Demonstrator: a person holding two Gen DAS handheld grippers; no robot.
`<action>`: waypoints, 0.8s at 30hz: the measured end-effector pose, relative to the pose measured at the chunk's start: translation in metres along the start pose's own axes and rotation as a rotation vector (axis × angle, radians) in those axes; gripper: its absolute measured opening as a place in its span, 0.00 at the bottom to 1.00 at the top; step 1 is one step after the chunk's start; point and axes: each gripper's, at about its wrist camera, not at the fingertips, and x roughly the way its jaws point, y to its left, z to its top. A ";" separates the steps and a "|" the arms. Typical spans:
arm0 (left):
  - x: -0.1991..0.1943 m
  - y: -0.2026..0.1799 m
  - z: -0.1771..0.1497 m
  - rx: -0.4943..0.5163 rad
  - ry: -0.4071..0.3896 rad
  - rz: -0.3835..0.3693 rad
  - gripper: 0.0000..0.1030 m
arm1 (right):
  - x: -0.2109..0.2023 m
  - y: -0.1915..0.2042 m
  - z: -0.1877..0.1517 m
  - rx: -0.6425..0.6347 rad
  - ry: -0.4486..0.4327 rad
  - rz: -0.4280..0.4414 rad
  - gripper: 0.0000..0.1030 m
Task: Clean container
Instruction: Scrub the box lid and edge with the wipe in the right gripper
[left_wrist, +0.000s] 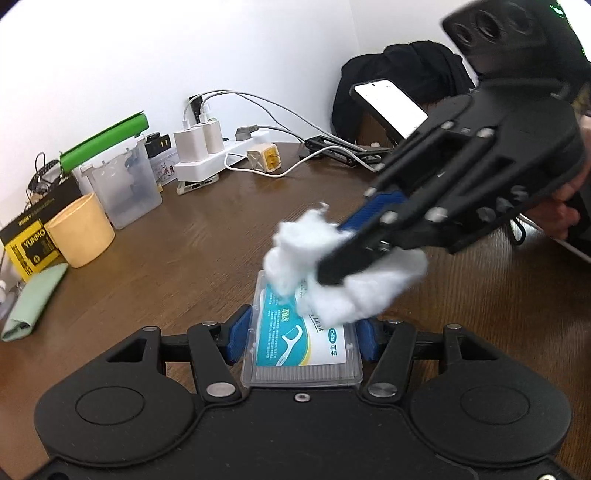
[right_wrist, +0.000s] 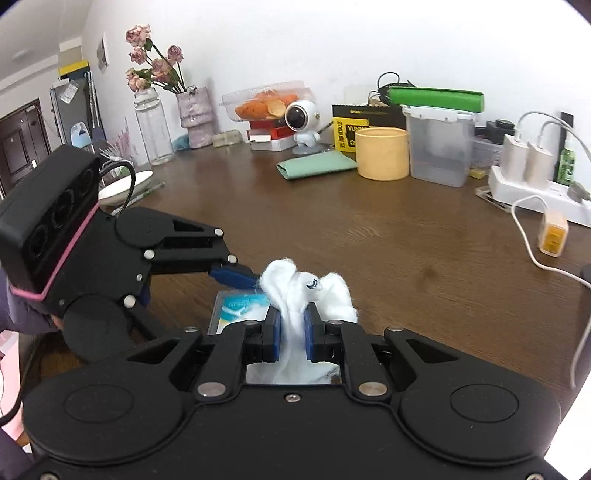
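Cotton (left_wrist: 343, 273) sits at centre frame, pinched in the right gripper's (right_wrist: 292, 325) jaws and pressed on the far end of a clear box (left_wrist: 301, 345). Left gripper (left_wrist: 301, 332) jaws clamp that box's sides above the desk (left_wrist: 184, 251).

Clear glossy plastic box (left_wrist: 301, 354) with a shiny paper label, fluffy white cotton wad (left_wrist: 343, 266) (wispy edges), matt brown wood-grain table (left_wrist: 177, 258).
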 end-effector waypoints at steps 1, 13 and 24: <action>0.000 0.000 0.000 0.000 0.000 0.000 0.56 | -0.002 0.000 0.000 0.001 -0.006 -0.006 0.14; 0.001 0.004 0.000 -0.029 0.003 -0.016 0.56 | -0.021 -0.002 0.000 0.012 -0.083 -0.075 0.57; -0.001 -0.005 0.000 0.017 -0.008 0.006 0.56 | -0.003 -0.001 -0.010 0.028 -0.040 -0.097 0.41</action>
